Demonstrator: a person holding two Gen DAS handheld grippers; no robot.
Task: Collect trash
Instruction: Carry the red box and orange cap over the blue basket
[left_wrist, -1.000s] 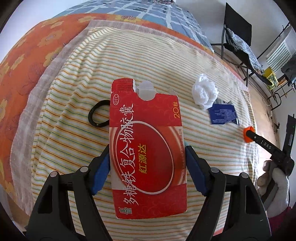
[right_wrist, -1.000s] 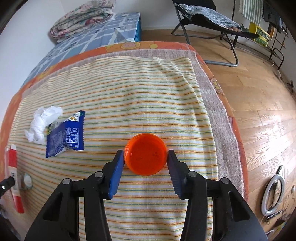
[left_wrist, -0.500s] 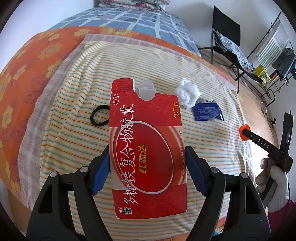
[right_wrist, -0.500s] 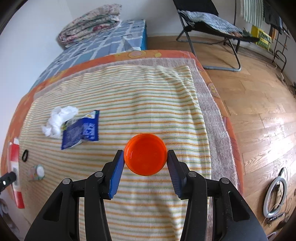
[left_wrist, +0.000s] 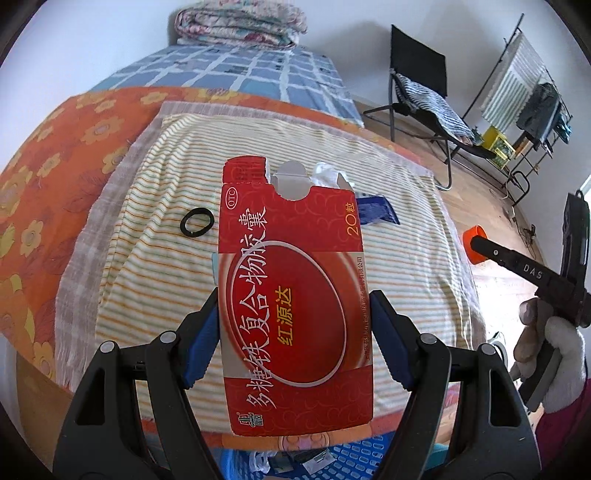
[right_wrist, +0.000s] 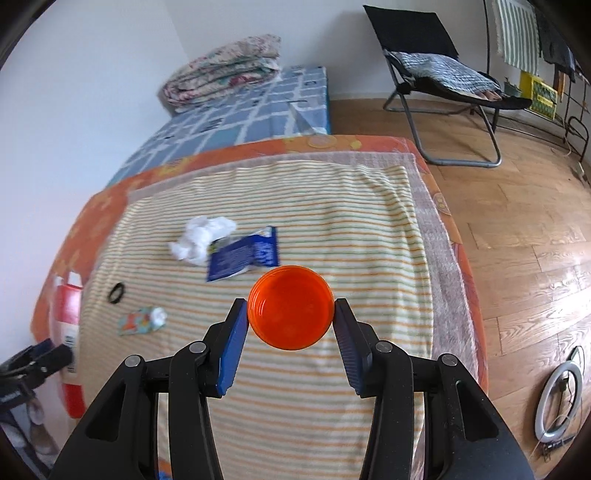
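My left gripper is shut on a flattened red medicine box and holds it above the table's near edge. My right gripper is shut on an orange bottle cap, held above the striped towel; it also shows in the left wrist view. On the towel lie a crumpled white tissue, a blue wrapper, a black hair tie and a small colourful packet. A blue basket with trash shows below the box.
The towel covers an orange flowered cloth. A blue checked bed with a folded quilt stands behind. A black folding chair, a drying rack and a ring light stand on the wooden floor at the right.
Both grippers have lifted and pulled back from the table with their loads. More of the room shows, and the blue basket has come into the left wrist view.
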